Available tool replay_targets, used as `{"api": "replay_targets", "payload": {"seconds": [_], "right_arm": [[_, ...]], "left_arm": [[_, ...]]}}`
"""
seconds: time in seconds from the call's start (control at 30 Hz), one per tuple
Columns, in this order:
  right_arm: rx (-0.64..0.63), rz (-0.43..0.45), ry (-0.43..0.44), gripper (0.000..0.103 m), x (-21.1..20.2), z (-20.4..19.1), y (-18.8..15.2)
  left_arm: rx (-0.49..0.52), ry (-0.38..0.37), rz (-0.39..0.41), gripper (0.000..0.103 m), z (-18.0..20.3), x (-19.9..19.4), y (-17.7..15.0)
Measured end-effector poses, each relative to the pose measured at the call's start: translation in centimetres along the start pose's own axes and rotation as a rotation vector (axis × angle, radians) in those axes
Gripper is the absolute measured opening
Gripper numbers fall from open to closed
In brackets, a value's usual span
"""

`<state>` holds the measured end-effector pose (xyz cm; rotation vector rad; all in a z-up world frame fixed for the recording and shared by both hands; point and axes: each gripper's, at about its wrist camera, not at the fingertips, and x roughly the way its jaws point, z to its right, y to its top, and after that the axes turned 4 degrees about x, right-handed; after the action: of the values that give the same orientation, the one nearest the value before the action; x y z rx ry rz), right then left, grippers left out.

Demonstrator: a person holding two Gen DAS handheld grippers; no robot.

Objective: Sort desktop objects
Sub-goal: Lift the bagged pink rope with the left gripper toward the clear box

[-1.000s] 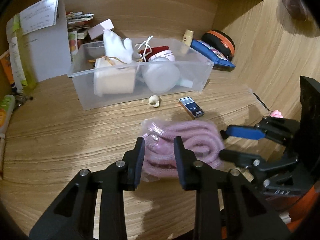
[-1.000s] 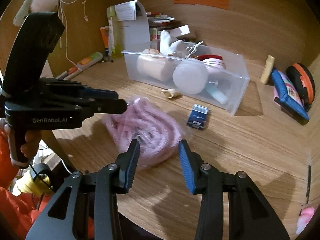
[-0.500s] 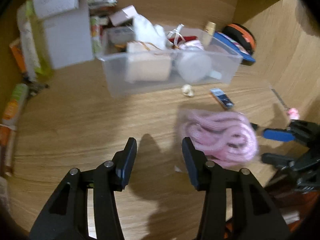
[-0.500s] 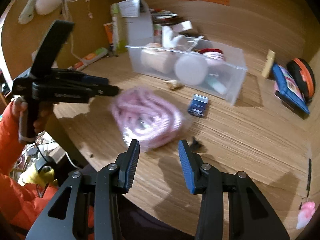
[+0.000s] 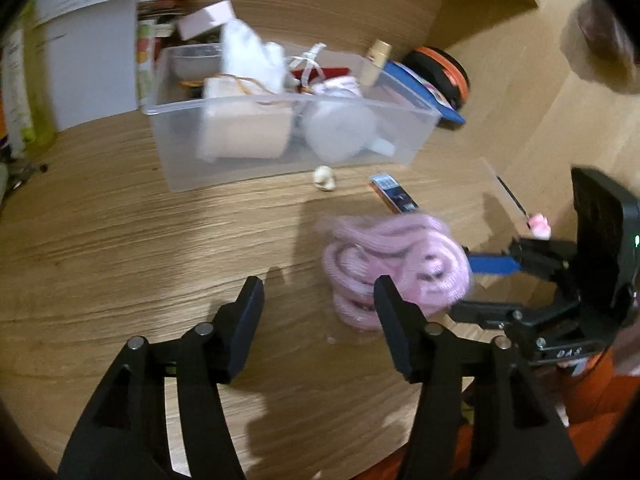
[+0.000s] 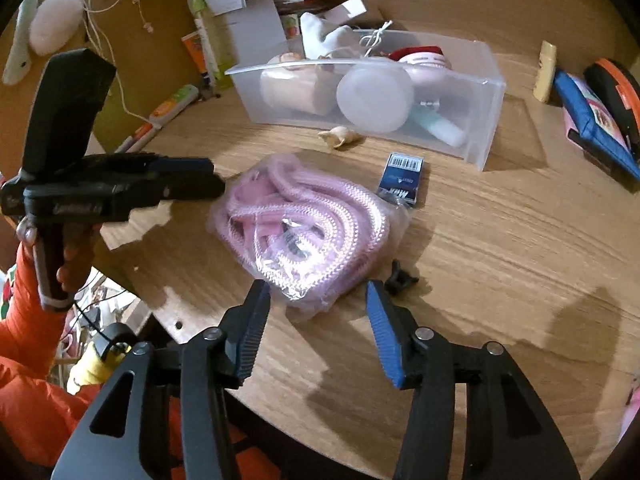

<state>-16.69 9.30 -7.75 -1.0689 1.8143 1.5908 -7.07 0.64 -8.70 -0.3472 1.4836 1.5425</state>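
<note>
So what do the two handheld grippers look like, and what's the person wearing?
Both are black plastic, each with a tall black block on top. The left gripper has a pistol handle with pale lettering on its side, and blue ribbed pads line its fingers. The right gripper has the same blue pads and silver pivot bolts. The person wears an orange sleeve.

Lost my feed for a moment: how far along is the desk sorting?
Done: the clear bin already holds several items. In hand: nothing; the left gripper and right gripper are both opening, empty, around the bagged pink rope. Left: rope, blue box, shell, black clip.
</note>
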Motion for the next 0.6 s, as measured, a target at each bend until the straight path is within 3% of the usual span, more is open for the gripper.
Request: {"api": "replay_targets", "payload": {"seconds": [0.07,0.2,0.23,0.27,0.4,0.6], "right_arm": [[-0.004,0.003,-0.004,0.06,0.2,-0.1,0.2],[-0.051,0.01,0.011,0.063,0.6,-1.0,0.3],[-0.065,0.013,0.005,0.062,0.7,-1.3,0.3],[-0.088,0.017,0.0,0.06,0.9,-1.7,0.3],[-0.136,0.047,-0.061,0.056,1.0,-2.4,0.1],[-0.059,0.066,-0.006,0.049,0.7,-0.5,0.5]], "left_arm": [[0.01,-0.024,-0.011,0.068,0.2,0.4,0.2],[0.037,-0.106,-0.04,0.073,0.7,1.7,0.8],[0.051,-0.133,-0.047,0.074,1.0,1.9,0.9],[0.063,-0.175,-0.056,0.081,1.3,2.2,1.1],[0.102,-0.169,-0.062,0.085,2.5,2.6,1.2],[-0.055,-0.315,-0.035,0.082,0.1,1.8,2.1]]}}
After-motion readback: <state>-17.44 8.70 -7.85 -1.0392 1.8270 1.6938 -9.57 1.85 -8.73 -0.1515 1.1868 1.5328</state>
